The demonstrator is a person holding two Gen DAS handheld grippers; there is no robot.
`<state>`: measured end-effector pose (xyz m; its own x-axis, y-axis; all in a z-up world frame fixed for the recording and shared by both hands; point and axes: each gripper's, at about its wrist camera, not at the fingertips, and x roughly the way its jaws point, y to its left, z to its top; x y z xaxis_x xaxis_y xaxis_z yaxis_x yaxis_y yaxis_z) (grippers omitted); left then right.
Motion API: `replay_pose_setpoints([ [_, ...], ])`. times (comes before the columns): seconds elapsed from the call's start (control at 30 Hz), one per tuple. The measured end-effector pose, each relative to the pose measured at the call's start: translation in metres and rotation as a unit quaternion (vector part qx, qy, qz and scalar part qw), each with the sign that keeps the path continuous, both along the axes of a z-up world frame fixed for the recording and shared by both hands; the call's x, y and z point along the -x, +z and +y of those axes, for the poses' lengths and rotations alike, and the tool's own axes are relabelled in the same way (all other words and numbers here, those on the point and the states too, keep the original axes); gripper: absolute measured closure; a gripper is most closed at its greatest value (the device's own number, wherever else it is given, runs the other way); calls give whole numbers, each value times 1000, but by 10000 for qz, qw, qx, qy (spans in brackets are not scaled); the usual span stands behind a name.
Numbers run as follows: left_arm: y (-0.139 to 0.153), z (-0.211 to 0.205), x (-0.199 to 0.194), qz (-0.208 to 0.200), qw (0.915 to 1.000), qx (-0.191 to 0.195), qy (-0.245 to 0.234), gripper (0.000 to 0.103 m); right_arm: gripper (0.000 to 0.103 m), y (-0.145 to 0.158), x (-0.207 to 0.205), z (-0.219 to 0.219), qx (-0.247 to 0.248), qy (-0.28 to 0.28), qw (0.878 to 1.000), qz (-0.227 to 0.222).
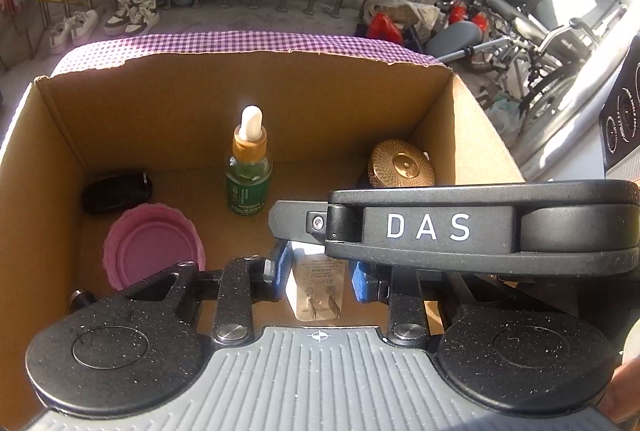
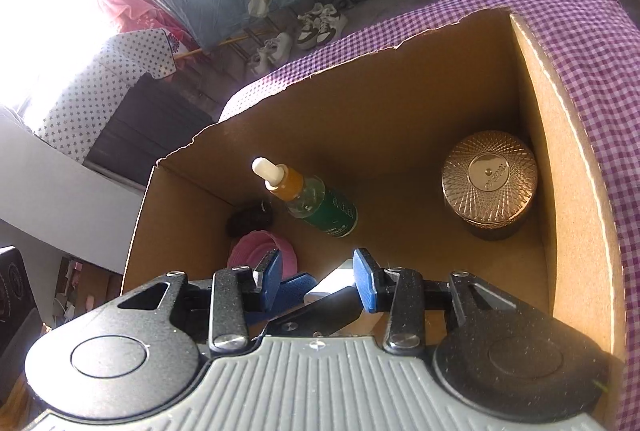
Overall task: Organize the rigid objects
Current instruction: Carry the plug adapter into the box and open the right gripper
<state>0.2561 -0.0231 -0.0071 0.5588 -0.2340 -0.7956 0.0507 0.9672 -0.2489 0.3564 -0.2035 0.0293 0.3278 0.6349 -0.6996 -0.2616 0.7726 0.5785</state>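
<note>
White charger plug [image 1: 318, 287] between the left tongs [image 1: 319, 277], over the cardboard box [image 1: 160, 103].
Light, stiff, smooth plastic; flat sides offer the hold. Left tongs narrow, contact uncertain; right tongs [image 2: 319, 277] parted, empty.

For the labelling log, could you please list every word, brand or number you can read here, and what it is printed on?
"DAS": white letters on the right claw body, seen from the left wrist.
Dropper bottle: green label print, too small to read.
White charger plug between the left claw fingers: print too blurred.
Gold jar lid: embossed script, unreadable.
Dials at the frame's right edge: markings unreadable.
</note>
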Motion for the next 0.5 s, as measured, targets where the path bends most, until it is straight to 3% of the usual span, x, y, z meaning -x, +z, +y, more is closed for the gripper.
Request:
replay_pose_setpoints([
  [0.23,12,0,12,-231,9997,87,-22,61,59,25,15,-24,-257,-243,9990,-281],
  [0.5,26,6,32,-448,9988,195,21,61,59,42,25,-28,-186,-314,9985,-399],
])
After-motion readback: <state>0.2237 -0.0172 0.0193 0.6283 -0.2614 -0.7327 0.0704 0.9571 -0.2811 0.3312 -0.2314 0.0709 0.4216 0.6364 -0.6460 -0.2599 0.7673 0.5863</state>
